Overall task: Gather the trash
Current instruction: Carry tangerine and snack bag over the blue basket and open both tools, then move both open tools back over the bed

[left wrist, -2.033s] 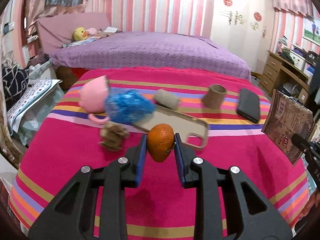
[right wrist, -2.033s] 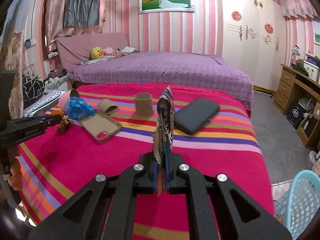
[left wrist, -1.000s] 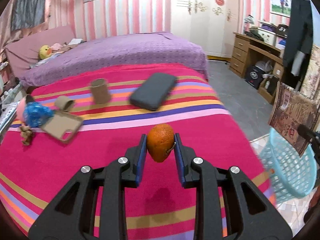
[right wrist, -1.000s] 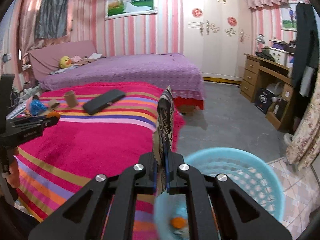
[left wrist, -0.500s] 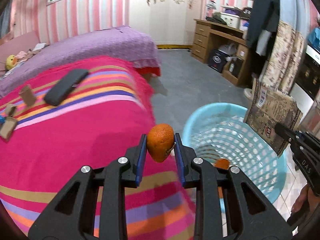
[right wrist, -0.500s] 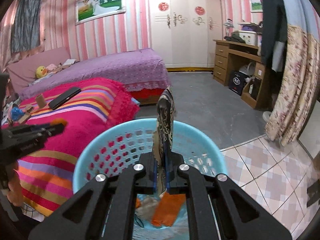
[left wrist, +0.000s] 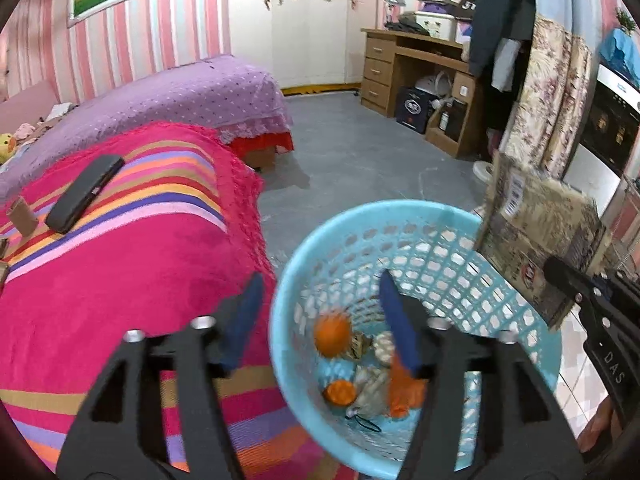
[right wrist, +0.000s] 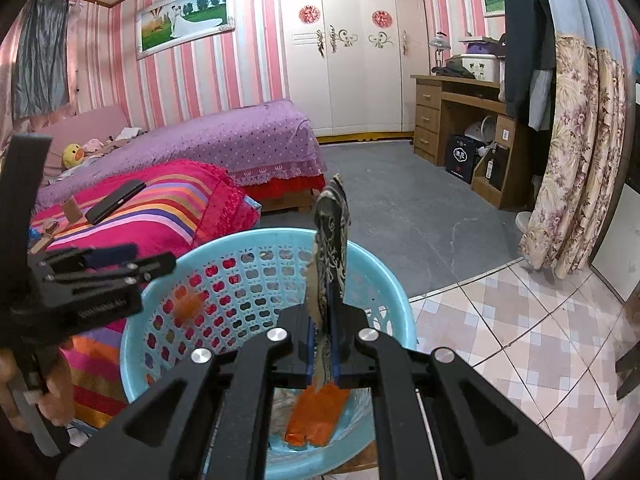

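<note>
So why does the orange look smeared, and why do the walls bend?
Left wrist view: the round orange fruit is motion-blurred, dropping into the light blue plastic basket, and the left gripper has just been opening. Right wrist view: the fruit is likewise smeared; the fisheye lens bows straight edges.

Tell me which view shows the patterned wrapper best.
Left wrist view: the patterned wrapper shows its broad printed face with barcode, above the blue basket. The right wrist view has it edge-on, pinched in the right gripper.

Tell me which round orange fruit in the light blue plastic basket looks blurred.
The upper orange fruit, blurred below the open left gripper. The lower orange fruit looks sharp among the trash in the light blue basket.
</note>
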